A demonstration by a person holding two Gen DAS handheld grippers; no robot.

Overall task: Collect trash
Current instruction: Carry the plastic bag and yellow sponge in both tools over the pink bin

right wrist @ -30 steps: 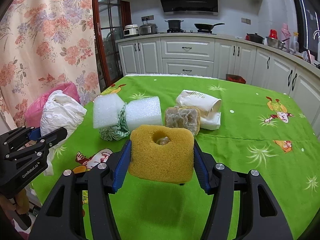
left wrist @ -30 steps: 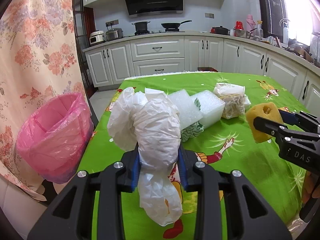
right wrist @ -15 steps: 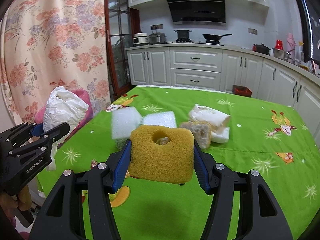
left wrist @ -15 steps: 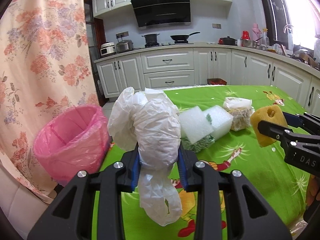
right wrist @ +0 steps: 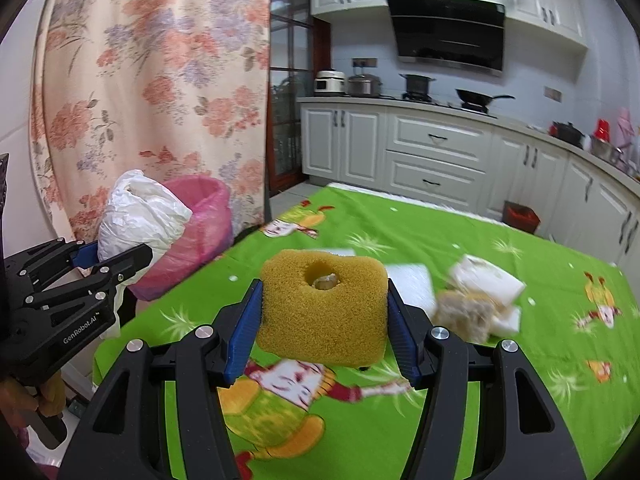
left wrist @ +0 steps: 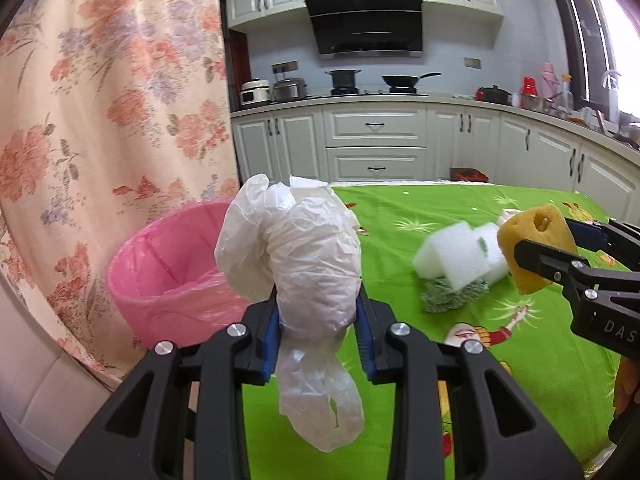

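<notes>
My left gripper [left wrist: 318,332] is shut on a crumpled white plastic bag [left wrist: 304,256], which hangs above the table's left edge beside the pink-lined bin [left wrist: 160,276]. In the right wrist view the same bag [right wrist: 140,216] sits in front of the bin [right wrist: 200,232]. My right gripper [right wrist: 324,328] is shut on a yellow sponge [right wrist: 324,308] with a round hole, held over the green tablecloth [right wrist: 480,380]. That sponge [left wrist: 536,248] shows at the right of the left wrist view.
White foam blocks [left wrist: 460,256] lie on a green-patterned wrapper [left wrist: 448,300] mid-table. A brownish scrap [right wrist: 460,312] and white paper packet [right wrist: 484,280] lie further right. A floral curtain [left wrist: 100,120] hangs behind the bin. Kitchen cabinets line the far wall.
Both grippers have swung left and risen a little, each keeping its load. The pink bin now sits closer to the middle of the left wrist view, and the table items have slid right.
</notes>
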